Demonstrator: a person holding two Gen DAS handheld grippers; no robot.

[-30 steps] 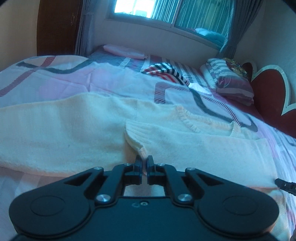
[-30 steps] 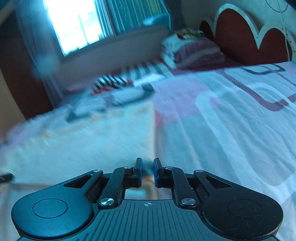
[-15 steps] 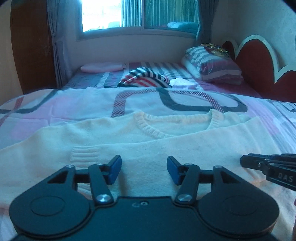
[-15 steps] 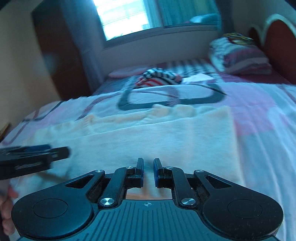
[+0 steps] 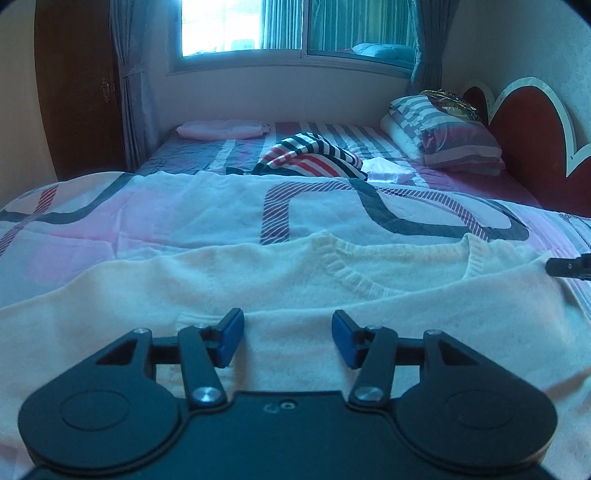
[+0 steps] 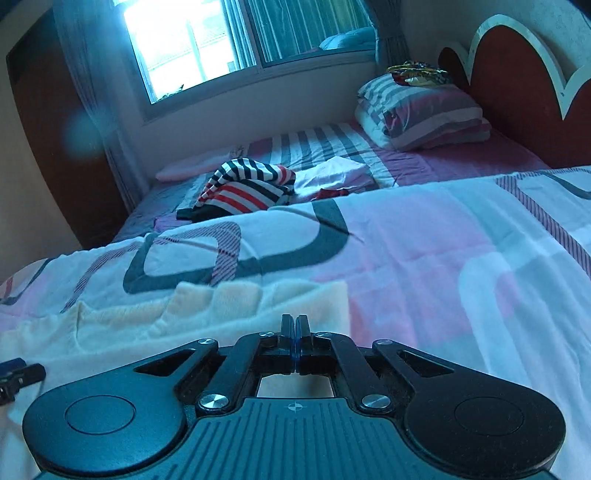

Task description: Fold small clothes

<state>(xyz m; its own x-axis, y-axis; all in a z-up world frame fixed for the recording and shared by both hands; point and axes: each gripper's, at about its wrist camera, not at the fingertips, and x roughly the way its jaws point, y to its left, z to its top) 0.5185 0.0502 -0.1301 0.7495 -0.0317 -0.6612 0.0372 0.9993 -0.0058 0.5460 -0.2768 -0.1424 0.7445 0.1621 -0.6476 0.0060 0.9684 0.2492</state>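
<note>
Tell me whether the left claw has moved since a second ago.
Yes. The left claw swung toward the sweater's neckline, and the window is now squarely ahead. It also opened.

Daylight comes in through the window [image 5: 295, 29], which glares white in both views. The rest of the room is dim and looks bluish. The bed [image 5: 184, 206] is lit softly, with no hard shadows. The wide lens bends the walls and darkens the corners. A pale smudge, maybe lens flare, hangs by the curtain [image 6: 88, 133]. The right wrist view looks slightly blurry.
</note>
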